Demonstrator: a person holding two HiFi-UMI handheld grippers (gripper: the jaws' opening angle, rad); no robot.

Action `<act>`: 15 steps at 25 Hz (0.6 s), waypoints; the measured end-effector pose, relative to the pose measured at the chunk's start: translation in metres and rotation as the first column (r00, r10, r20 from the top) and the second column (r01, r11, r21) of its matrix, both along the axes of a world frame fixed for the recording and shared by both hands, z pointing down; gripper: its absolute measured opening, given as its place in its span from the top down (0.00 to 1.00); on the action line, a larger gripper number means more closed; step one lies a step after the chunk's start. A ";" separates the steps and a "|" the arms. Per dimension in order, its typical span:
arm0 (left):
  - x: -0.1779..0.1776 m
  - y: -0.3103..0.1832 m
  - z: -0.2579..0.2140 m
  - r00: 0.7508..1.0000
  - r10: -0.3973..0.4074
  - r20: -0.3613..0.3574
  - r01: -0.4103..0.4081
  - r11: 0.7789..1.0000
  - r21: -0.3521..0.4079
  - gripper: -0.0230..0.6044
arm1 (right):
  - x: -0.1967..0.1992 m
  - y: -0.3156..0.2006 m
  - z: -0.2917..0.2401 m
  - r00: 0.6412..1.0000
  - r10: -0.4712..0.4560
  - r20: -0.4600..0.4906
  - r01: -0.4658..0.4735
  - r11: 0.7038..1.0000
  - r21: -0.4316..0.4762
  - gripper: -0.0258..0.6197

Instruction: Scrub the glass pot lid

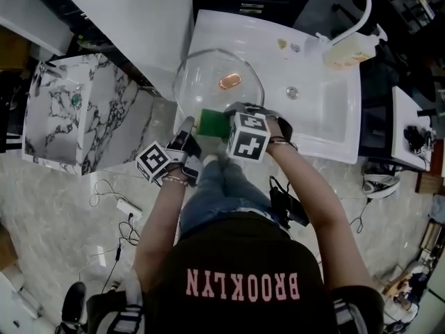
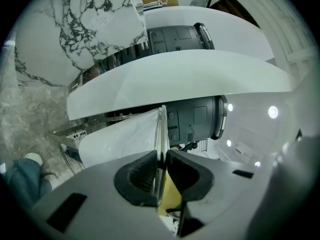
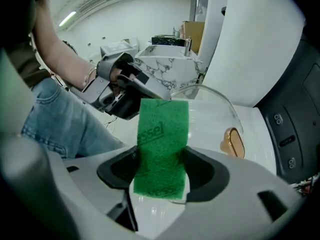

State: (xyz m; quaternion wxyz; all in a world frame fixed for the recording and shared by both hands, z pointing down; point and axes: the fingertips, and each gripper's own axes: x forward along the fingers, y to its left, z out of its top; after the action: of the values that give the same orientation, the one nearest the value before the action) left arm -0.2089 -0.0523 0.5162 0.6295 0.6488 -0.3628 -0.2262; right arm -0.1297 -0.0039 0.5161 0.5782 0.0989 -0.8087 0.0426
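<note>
Clear round glass pot lid with a copper-coloured knob hangs over the white sink surface, its near rim pinched edge-on by the left tool. The right tool clamps a green scouring pad close to the glass. The lid looks stiff, slick and breakable, so a firm rim hold and moderate scrubbing pressure seem wise.

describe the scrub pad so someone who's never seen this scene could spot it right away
Find the white sink counter, then the clear glass lid that the left gripper holds by its rim over the counter's left end. At the lid's near edge, clamped in the right gripper, is a flat rectangular pad, the only bright green thing there.
</note>
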 end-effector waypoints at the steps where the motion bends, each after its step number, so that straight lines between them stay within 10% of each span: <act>1: 0.001 0.000 0.000 1.000 0.005 0.003 -0.005 1.000 -0.001 0.88 | 0.006 -0.001 0.001 1.000 -0.007 -0.015 0.007 1.000 0.009 0.55; 15: 0.007 0.004 0.002 1.000 0.020 0.005 -0.020 0.999 -0.048 0.88 | 0.069 -0.008 0.020 0.999 -0.028 -0.023 0.027 0.999 -0.038 0.55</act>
State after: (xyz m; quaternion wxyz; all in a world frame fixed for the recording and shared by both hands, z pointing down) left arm -0.2021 -0.0486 0.5186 0.6460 0.6379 -0.3633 -0.2093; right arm -0.0603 -0.0115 0.5361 0.5899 0.0771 -0.8023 0.0489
